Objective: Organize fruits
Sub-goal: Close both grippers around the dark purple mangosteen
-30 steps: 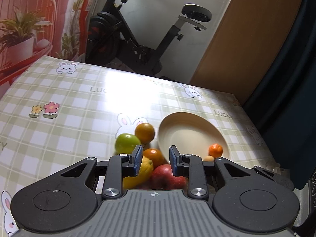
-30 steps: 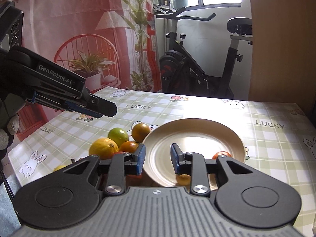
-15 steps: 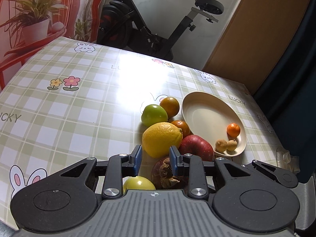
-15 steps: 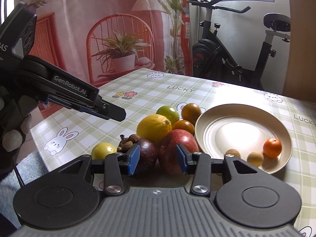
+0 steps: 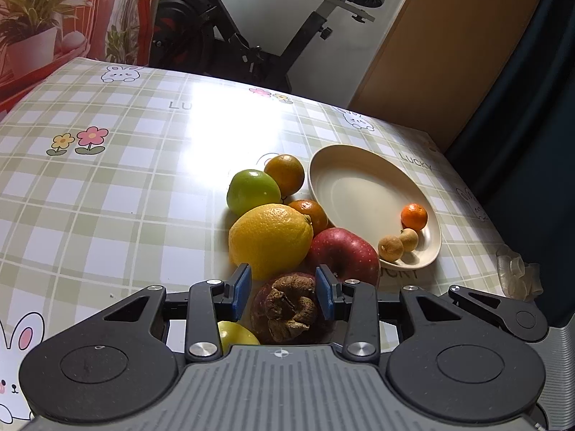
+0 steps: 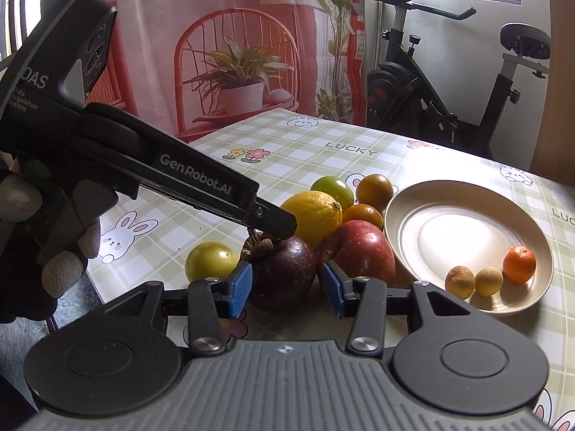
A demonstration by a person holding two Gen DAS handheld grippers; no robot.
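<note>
A dark purple mangosteen [image 6: 284, 269] with a dried brown stem cap [image 5: 287, 305] lies at the near end of a fruit pile. My right gripper [image 6: 286, 289] straddles it with its jaws opening, the blue pads just clear of the skin. My left gripper [image 5: 283, 289] hovers above the same fruit, its jaws opening too; its tip [image 6: 276, 224] sits over the stem. Behind lie a lemon [image 5: 269, 239], a red apple [image 5: 341, 255], a green apple [image 5: 253, 190] and two oranges [image 5: 284, 174]. The cream plate [image 5: 359, 186] holds a mandarin [image 5: 414, 215] and two small brown fruits [image 5: 391, 248].
A small yellow-green fruit [image 6: 210, 260] lies left of the mangosteen. A gloved hand [image 6: 61, 251] holds the left gripper. Crumpled clear plastic [image 5: 514, 269] sits near the table's right edge. An exercise bike [image 5: 233, 36] stands beyond the checked tablecloth [image 5: 107, 197].
Both grippers came down and closer to the fruit pile. The right one swung from the plate to the mangosteen. Both pairs of jaws have widened around it.
</note>
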